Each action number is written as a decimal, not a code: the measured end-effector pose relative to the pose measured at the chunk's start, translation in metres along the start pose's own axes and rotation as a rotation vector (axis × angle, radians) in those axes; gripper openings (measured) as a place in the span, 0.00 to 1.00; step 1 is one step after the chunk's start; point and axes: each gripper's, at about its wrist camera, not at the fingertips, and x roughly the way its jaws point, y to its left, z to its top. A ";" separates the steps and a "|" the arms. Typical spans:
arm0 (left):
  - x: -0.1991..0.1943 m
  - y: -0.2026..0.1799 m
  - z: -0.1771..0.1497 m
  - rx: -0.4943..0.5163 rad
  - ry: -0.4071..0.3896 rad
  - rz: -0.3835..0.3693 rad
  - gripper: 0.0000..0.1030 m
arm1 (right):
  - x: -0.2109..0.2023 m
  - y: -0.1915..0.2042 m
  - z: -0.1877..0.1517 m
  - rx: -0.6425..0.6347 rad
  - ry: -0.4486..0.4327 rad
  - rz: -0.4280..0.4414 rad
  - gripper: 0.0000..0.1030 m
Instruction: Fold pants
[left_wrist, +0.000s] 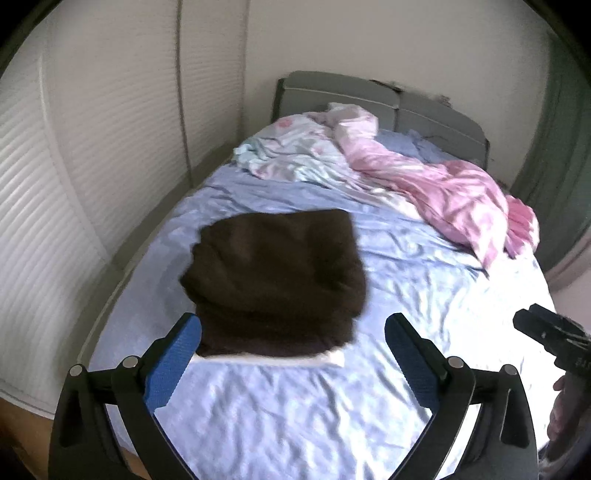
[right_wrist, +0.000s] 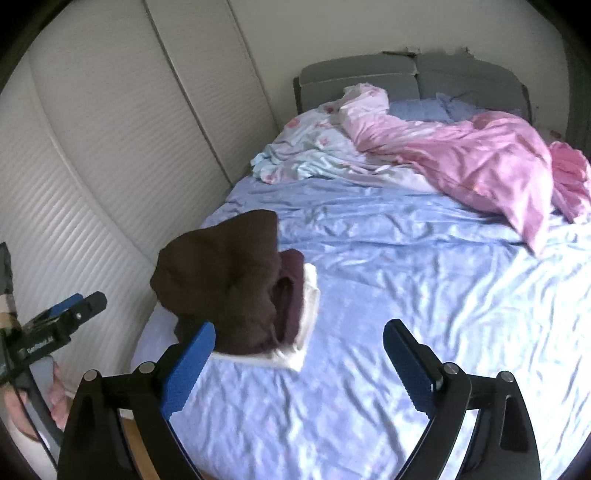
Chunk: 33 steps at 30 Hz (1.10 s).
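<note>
We see the dark brown pants (left_wrist: 273, 277) folded into a compact stack on the blue sheet (left_wrist: 332, 406) of the bed, toward its left side near the white slatted wall (left_wrist: 55, 221). From the right wrist view the pants (right_wrist: 221, 280) show layered edges, with a maroon layer and a white piece (right_wrist: 310, 314) under them. Our left gripper (left_wrist: 293, 332) hovers just short of the stack's near edge, its blue pads (left_wrist: 177, 354) spread wide and holding nothing. Our right gripper (right_wrist: 299, 339) is likewise spread apart and empty, over the sheet beside the stack. Farther off, a pink blanket (right_wrist: 480, 166) and a floral cover (right_wrist: 306, 147) lie crumpled near the grey headboard (right_wrist: 369, 77).
</note>
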 end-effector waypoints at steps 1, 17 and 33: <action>-0.008 -0.015 -0.005 0.010 0.004 -0.012 1.00 | -0.013 -0.006 -0.005 -0.007 -0.005 -0.014 0.91; -0.091 -0.190 -0.071 0.131 0.054 -0.138 1.00 | -0.182 -0.114 -0.083 0.000 -0.023 -0.125 0.91; -0.125 -0.281 -0.108 0.217 0.079 -0.142 1.00 | -0.256 -0.195 -0.137 0.093 -0.002 -0.218 0.91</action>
